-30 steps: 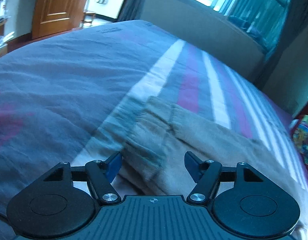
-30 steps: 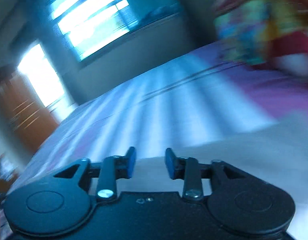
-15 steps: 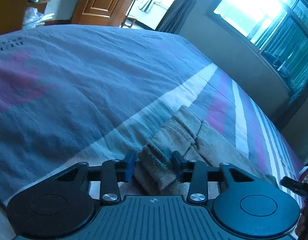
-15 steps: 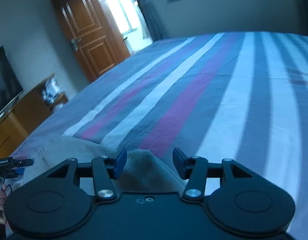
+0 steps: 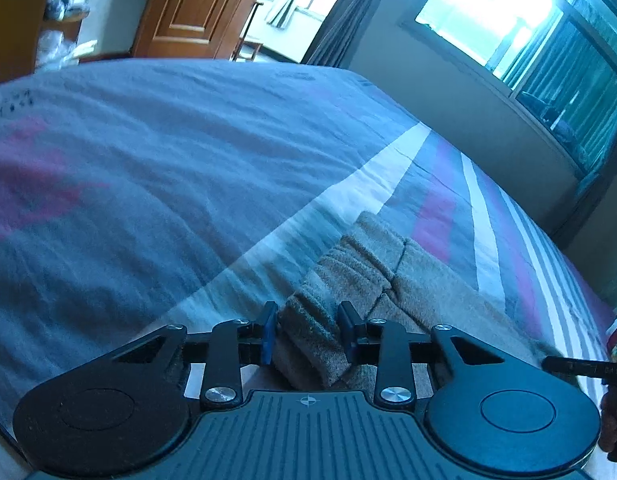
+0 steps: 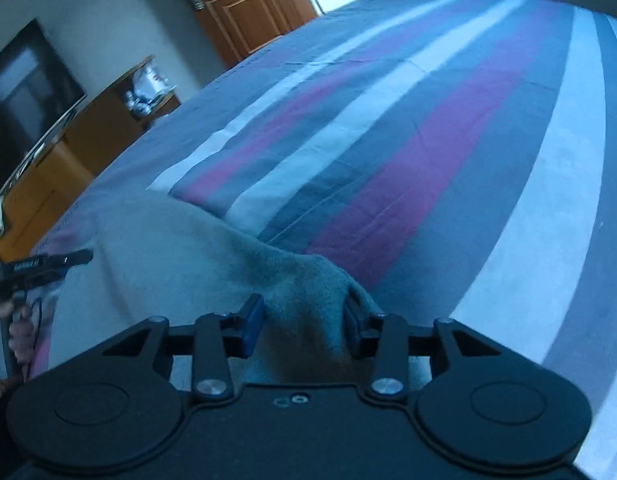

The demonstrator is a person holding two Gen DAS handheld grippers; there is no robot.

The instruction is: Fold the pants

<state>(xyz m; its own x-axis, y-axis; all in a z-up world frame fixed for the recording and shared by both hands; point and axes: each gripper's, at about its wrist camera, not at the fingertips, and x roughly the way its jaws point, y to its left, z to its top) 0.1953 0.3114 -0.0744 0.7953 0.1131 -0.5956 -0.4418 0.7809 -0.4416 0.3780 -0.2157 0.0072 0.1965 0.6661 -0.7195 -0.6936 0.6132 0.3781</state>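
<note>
Left gripper [image 5: 307,330], jaws just closed, pinches the pants' [image 5: 348,276] ribbed cuff at 6 o'clock on the bed [image 5: 188,160]. Right gripper [image 6: 304,324], jaws closing, clamps a fabric ridge. Both ends look secured; lift and fold likely next.

Daylight is pouring through a curtained window [image 5: 488,20] at upper right; a wooden door [image 5: 196,8] is standing upper left, behind a striped bed [image 5: 188,168].
</note>
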